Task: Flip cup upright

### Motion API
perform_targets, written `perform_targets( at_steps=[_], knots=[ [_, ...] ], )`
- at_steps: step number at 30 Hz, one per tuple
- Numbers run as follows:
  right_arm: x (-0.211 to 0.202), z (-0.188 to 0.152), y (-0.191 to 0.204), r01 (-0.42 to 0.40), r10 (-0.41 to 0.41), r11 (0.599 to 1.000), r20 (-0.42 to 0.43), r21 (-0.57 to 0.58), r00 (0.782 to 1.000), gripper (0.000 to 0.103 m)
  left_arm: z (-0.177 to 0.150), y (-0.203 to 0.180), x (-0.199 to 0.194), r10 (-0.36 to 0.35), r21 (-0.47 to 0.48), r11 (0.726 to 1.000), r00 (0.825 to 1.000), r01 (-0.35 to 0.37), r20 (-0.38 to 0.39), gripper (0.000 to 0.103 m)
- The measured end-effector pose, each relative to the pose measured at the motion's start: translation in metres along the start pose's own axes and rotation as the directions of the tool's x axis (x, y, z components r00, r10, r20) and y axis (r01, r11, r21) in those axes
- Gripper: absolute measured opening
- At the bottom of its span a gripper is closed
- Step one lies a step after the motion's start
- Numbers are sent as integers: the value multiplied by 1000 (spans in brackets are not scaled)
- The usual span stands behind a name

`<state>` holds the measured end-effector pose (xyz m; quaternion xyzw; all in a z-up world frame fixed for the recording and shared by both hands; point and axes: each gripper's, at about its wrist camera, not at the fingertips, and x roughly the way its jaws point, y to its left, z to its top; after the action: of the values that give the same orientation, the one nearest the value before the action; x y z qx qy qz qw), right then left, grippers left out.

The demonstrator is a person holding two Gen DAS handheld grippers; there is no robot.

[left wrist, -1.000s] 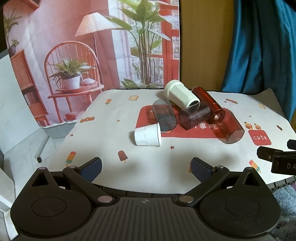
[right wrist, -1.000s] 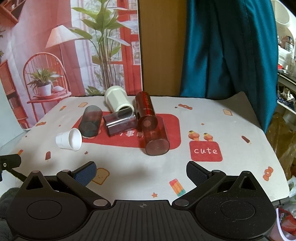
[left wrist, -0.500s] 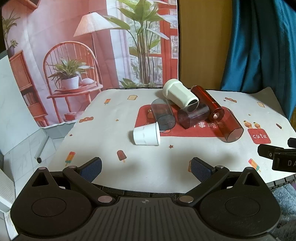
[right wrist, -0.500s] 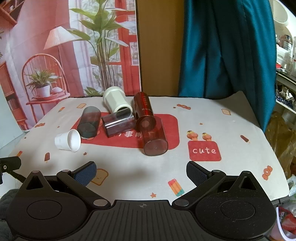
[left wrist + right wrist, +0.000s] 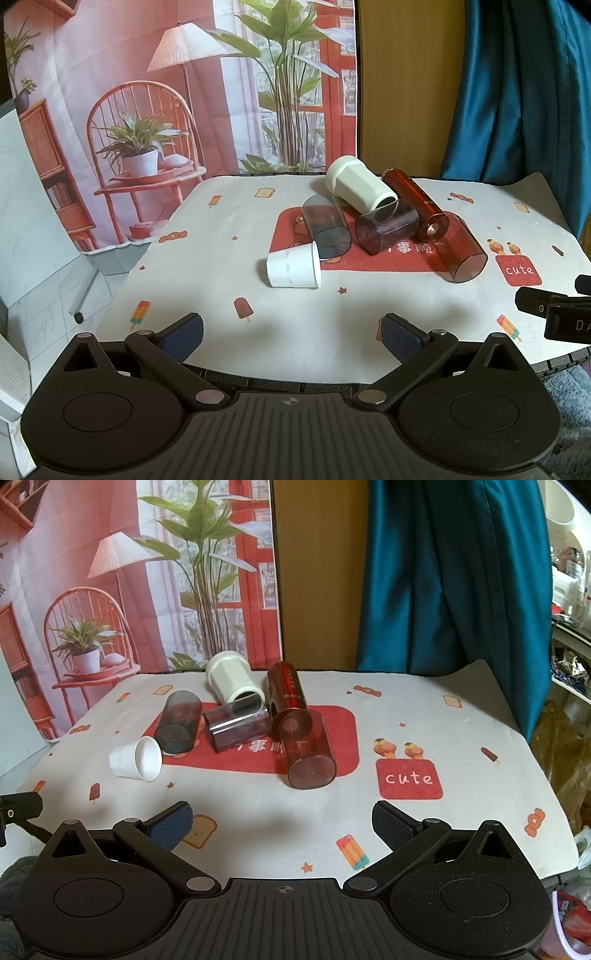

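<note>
left hand-held gripper (image 5: 290, 330): I see the jaws spread wide, nothing between them, low over the near edge of the worktop (image 5: 332, 332).
right hand-held gripper (image 5: 282, 818): same on my feed, wide open and empty, near edge.
small white cup (image 5: 293, 266): on its side, ahead of my left hand-held gripper, closest cup to it; mouth faces right in the left view. On the right feed (image 5: 136, 757) it sits ahead and far left, mouth toward the camera.
smoky grey cup (image 5: 327, 227): on its side just beyond the white cup, looks to touch its rim.
clear dark tumbler (image 5: 388, 229): lying crosswise, middle of the pile.
cream cup (image 5: 360, 186): farthest back, on its side, mouth against the tumbler.
dark red cylinder (image 5: 415, 205): lying beside the cream cup, near end resting on the red tumbler.
red tumbler (image 5: 306, 749): on its side, straight ahead of my right hand-held gripper, nearest cup to it.
cloth (image 5: 406, 716): printed, covers the worktop; pile lies on its red patch.
</note>
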<state>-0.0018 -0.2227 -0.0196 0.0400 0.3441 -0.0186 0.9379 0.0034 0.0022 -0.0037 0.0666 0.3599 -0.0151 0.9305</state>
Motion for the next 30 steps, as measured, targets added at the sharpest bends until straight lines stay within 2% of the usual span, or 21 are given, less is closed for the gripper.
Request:
perform_targets(
  at_steps=[14,22,30],
  knots=[
    [16,-6,-3,-5,6,1000,-54,16,999,103,-4,2,10,-14,-14,1000,1000,13,-25,103],
    [40,-13,-2,-13,14,1000,-116,14,993,103,-9,5,28,-30,-30,999,996,28,-82,103],
    [79,-22,0,-15,18,1000,-215,12,976,103,-11,14,59,-27,-62,998,987,17,-160,103]
  ],
)
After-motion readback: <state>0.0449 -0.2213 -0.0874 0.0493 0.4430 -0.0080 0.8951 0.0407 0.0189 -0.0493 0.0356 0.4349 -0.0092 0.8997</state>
